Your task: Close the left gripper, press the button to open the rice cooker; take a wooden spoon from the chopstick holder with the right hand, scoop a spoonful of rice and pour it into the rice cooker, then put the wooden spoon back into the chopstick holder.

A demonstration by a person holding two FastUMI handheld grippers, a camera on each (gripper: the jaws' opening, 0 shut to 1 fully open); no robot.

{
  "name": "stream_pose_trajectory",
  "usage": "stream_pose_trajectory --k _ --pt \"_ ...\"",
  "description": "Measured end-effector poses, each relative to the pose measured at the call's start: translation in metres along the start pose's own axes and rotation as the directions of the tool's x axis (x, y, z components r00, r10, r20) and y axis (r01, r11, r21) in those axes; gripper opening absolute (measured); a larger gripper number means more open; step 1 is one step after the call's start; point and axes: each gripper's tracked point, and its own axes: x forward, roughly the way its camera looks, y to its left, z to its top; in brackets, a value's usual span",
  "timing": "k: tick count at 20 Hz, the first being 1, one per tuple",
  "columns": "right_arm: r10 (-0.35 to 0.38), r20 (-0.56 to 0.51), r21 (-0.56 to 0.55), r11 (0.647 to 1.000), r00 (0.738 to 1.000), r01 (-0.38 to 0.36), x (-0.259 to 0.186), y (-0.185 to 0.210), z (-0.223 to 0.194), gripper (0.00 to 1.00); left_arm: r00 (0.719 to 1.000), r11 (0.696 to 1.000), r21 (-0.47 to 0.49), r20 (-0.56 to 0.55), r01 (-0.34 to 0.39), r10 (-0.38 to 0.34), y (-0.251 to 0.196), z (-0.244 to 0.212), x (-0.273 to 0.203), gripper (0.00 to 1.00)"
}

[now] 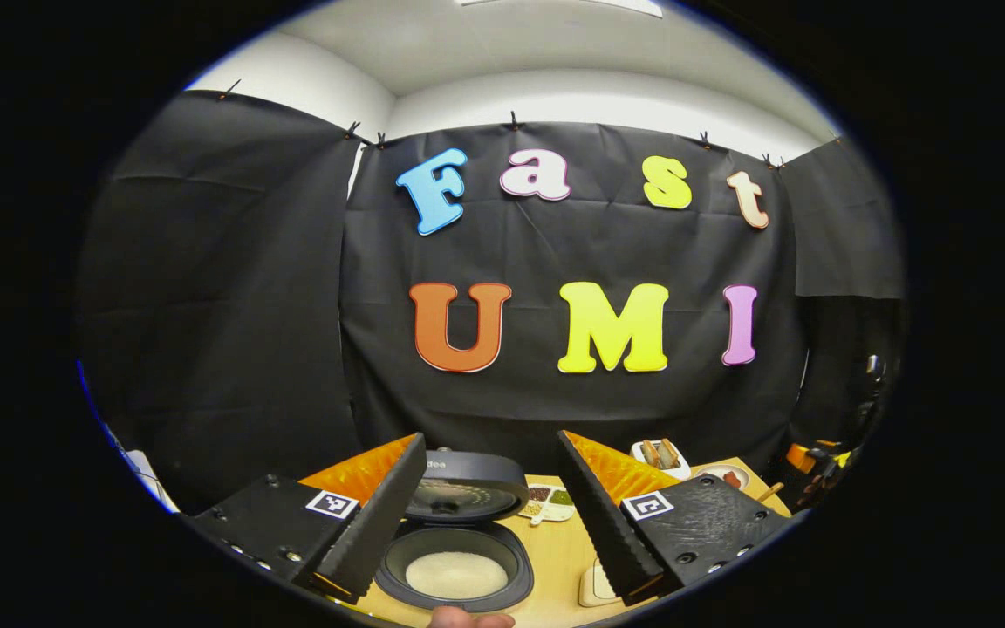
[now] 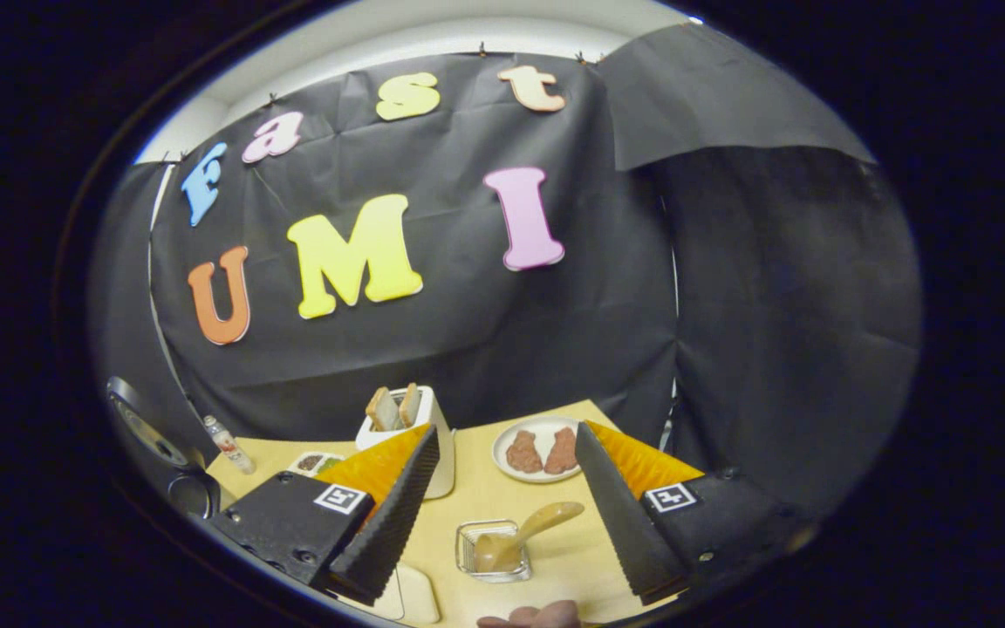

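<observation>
Right gripper (image 2: 502, 515) open above wooden spoon (image 2: 520, 534)

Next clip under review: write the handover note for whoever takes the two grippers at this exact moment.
Left gripper: open, holding nothing, above the dark round rice cooker. Its lid is up and white rice lies in the pot.
Right gripper: open, holding nothing, above the light wooden table.
The wooden spoon sits in the small clear square chopstick holder, handle leaning towards the right.
Done: the cooker is open. With rice in the pot and the spoon in its holder, the scooping looks done, though I cannot confirm it.
Left: probably nothing; check that first.
</observation>
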Motion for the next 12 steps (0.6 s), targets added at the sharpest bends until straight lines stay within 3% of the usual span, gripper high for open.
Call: stream_pose_trajectory --k 5,12 --pt "0.042 0.062 -0.044 0.998 0.997 -0.039 -0.054 0.024 0.029 1.0 1.0 1.0 -0.015 -0.018 0.004 -0.004 0.016 0.003 0.038 0.95" --pt "0.026 0.058 -0.054 0.998 0.998 -0.023 -0.105 0.02 0.019 1.0 0.988 1.0 0.01 -0.155 0.001 0.001 0.034 -0.029 0.09 0.95"
